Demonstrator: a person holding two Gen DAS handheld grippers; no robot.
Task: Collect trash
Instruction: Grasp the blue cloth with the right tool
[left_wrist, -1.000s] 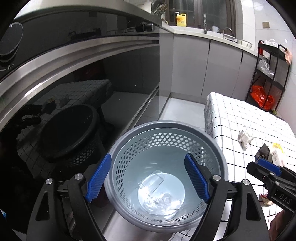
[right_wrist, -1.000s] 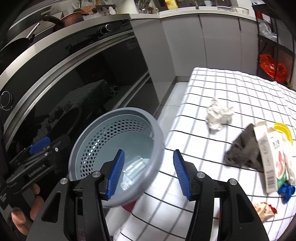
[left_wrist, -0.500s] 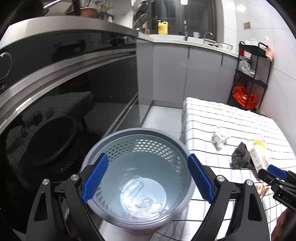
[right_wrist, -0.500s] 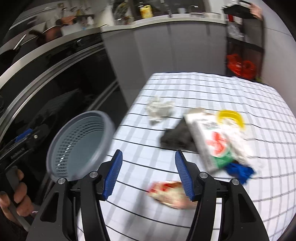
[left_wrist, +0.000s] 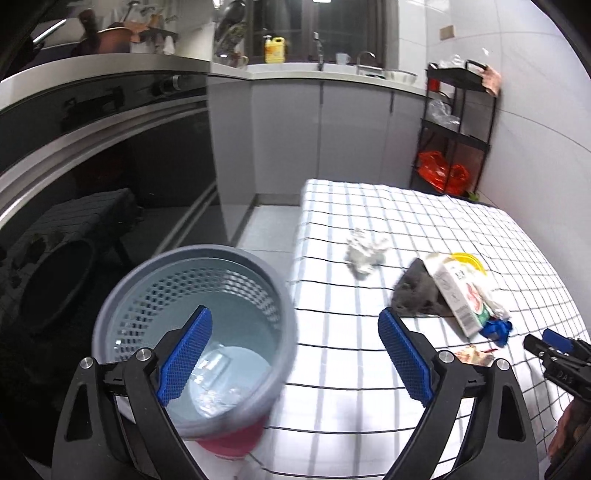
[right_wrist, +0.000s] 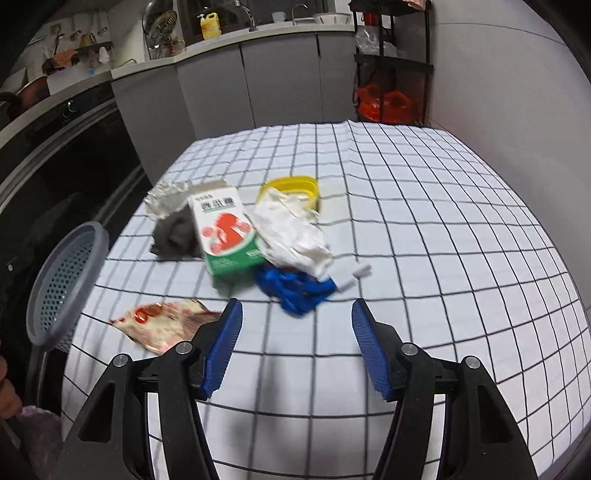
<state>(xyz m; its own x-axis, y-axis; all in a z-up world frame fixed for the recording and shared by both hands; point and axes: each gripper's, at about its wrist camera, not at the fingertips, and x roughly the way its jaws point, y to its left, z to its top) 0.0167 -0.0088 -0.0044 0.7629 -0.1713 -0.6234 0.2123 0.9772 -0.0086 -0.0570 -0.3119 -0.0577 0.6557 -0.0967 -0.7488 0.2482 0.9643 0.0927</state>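
A: Where did the trash lie when the right claw (right_wrist: 295, 347) came over the tabletop (right_wrist: 443, 206)?

B: Most of it lay in one heap ahead of that claw: a green and white carton (right_wrist: 225, 232) on a grey rag (right_wrist: 173, 236), a crumpled white wrapper (right_wrist: 291, 232) just right of the carton, a yellow lid (right_wrist: 291, 184) behind it, and a blue crumpled piece (right_wrist: 295, 290) nearest to the fingertips. A red and gold snack wrapper (right_wrist: 166, 321) lay flat, just left of the left finger (right_wrist: 221, 347).

A: And the claw, how did it stand?

B: About half wide, its jaws opening, with nothing between them. The left claw (left_wrist: 291, 354) stood very wide, also opening and empty. The grey perforated bin (left_wrist: 192, 295) was just ahead of its left finger, at the tabletop edge, with clear plastic already at the bottom. A crumpled white paper (left_wrist: 365, 251) lay farther ahead on the cloth.

A: So how should the person have done the next pick well?

B: Probably they should have chosen one piece only. The blue piece was nearest and stood up a little, so the fingers could close around it. The snack wrapper was flat; there the claw would need to come steep and press one finger under the edge. Also the frames were blurred, so slowing down before closing seemed wise, otherwise the claw could catch the cloth.
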